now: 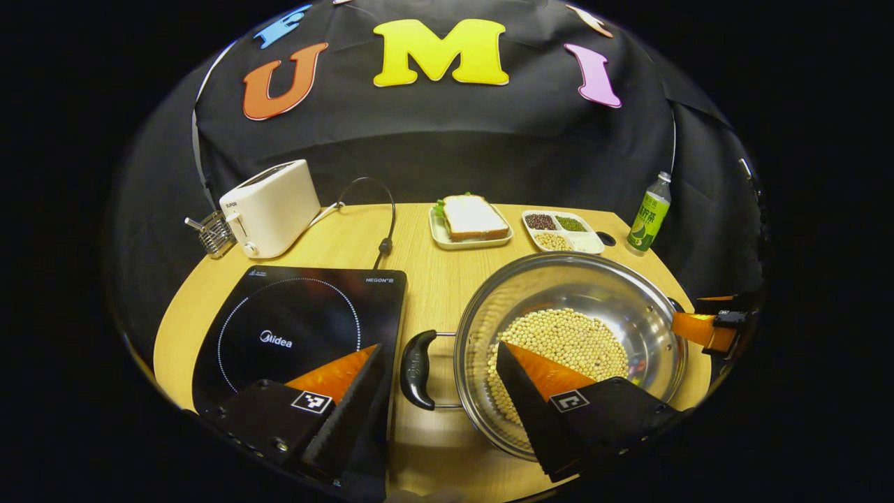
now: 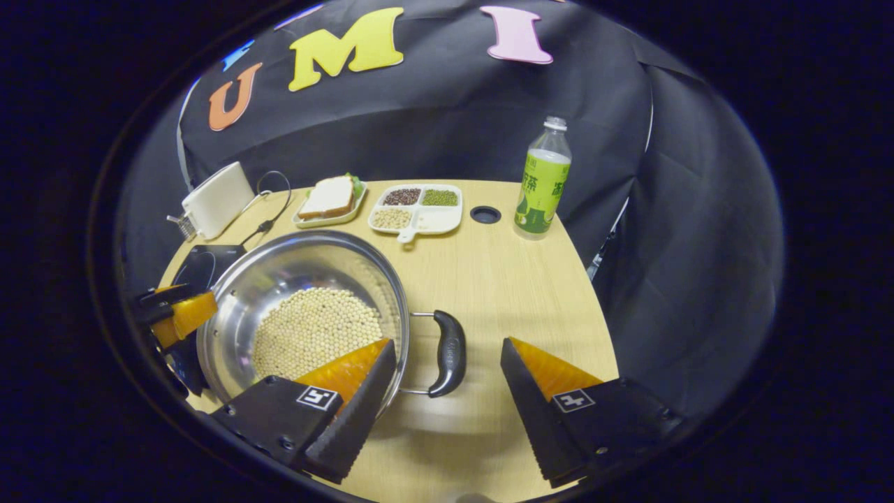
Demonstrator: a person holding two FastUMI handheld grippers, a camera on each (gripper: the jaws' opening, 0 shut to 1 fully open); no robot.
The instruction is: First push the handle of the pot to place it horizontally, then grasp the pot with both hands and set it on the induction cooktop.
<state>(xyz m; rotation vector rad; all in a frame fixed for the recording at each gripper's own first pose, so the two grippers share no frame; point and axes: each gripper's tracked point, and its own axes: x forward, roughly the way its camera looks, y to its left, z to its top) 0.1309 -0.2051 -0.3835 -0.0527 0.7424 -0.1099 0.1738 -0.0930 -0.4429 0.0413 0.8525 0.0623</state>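
Note:
A steel pot [image 1: 580,283] holding soybeans [image 1: 569,339] stands on the wooden table, right of the black induction cooktop [image 1: 293,328]. Its black left handle [image 1: 417,369] sticks out sideways and lies between the fingers of my left gripper [image 1: 438,345], which is open and not touching it. In the right gripper view the pot [image 2: 293,269] sits at the left, and its right handle [image 2: 449,353] lies between the spread fingers of my right gripper [image 2: 448,341], also open. Each gripper appears at the far side of the pot in the other's view: the right gripper [image 1: 712,327], the left gripper [image 2: 178,314].
Along the table's back stand a white toaster [image 1: 269,207] with its cable, a sandwich on a plate [image 1: 471,220], a divided tray of beans [image 1: 562,230] and a green bottle [image 1: 649,213]. A cable hole [image 2: 485,214] lies beside the bottle [image 2: 542,181].

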